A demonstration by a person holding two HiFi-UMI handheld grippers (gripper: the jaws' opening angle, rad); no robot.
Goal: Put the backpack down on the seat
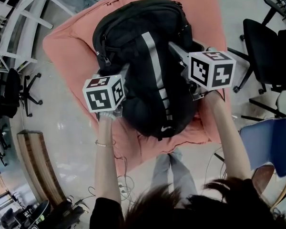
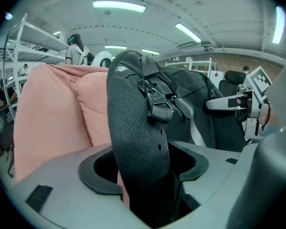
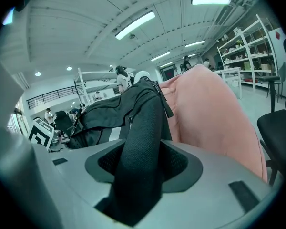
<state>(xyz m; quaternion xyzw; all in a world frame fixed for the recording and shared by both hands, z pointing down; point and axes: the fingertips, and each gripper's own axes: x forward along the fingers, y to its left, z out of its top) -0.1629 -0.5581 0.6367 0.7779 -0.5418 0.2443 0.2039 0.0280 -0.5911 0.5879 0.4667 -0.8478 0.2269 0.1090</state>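
A black backpack (image 1: 148,66) with a grey stripe lies on the pink cushioned seat (image 1: 66,46). My left gripper (image 1: 125,75) sits at its left side and my right gripper (image 1: 177,50) at its right side. In the left gripper view a black shoulder strap (image 2: 138,128) runs up through the left gripper (image 2: 145,171), with dark gaps on both sides of it. In the right gripper view the other strap (image 3: 140,137) lies loosely in the right gripper (image 3: 143,168), whose jaws stand wide. Both grippers are open around the straps.
Black office chairs (image 1: 262,51) stand to the right and a blue chair (image 1: 271,144) at the near right. A wooden bench (image 1: 35,163) and another black chair (image 1: 14,92) are on the left, white shelving (image 1: 14,13) behind them. Cables lie on the floor near the person's feet.
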